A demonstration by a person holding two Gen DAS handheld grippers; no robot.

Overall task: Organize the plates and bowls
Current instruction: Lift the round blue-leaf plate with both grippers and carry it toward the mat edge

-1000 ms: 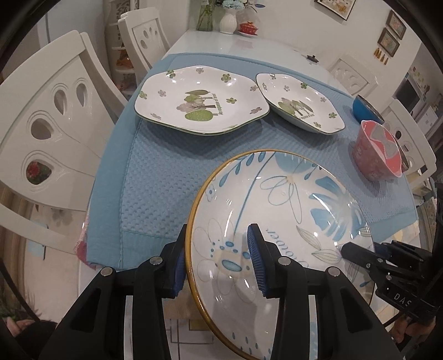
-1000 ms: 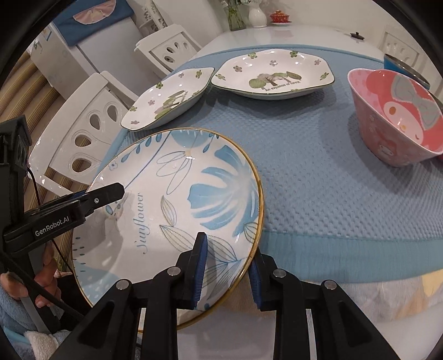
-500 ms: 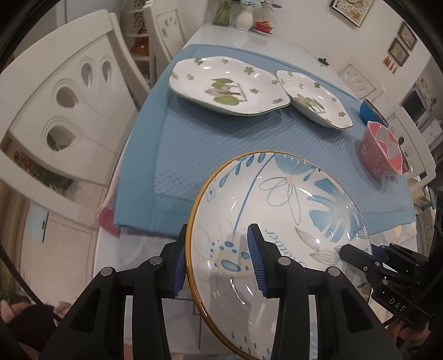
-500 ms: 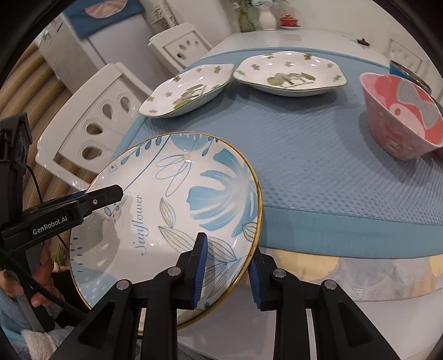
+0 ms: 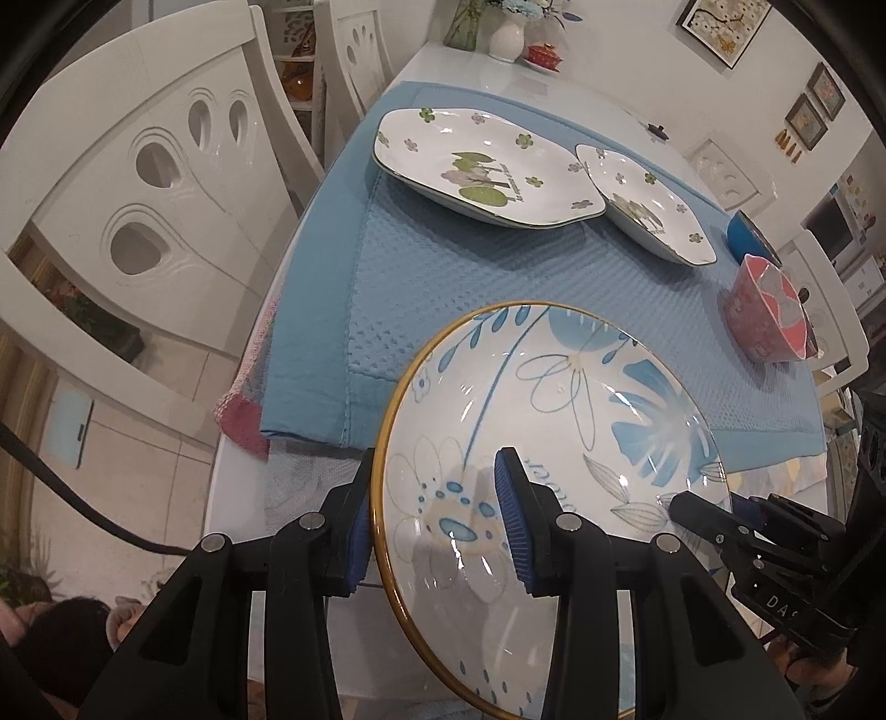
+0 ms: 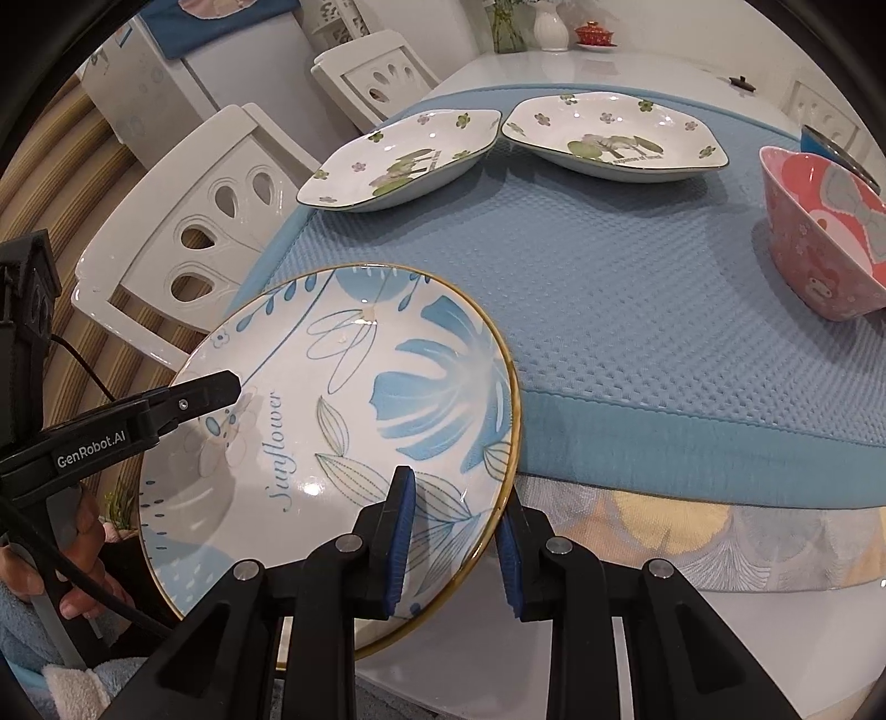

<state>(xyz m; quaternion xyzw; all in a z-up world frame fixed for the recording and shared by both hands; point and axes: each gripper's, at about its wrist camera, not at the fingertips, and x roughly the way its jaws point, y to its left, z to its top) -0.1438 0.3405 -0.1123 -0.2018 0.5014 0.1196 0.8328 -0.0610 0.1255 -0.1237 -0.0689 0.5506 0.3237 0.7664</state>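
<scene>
A round blue-flowered plate (image 5: 554, 421) with a gold rim is held in the air over the table's near edge; it also shows in the right wrist view (image 6: 354, 410). My left gripper (image 5: 432, 520) is shut on its left rim. My right gripper (image 6: 451, 540) is shut on its right rim. Two white plates with green flowers lie on the blue mat further off: a larger one (image 5: 482, 166) (image 6: 614, 138) and a smaller one (image 5: 648, 202) (image 6: 404, 160), rims touching. A pink bowl (image 5: 767, 310) (image 6: 819, 227) stands on the right, with a blue bowl (image 5: 745, 232) behind it.
A blue waffle mat (image 6: 637, 288) covers the near part of the white table (image 6: 581, 66). White chairs (image 5: 138, 183) stand along the left side. A vase (image 5: 506, 36) and a small red dish (image 5: 542, 55) sit at the far end.
Both grippers have drawn back and up from the table with the plate between them, so the plates and bowls on the mat look farther away. Both grips are unchanged.
</scene>
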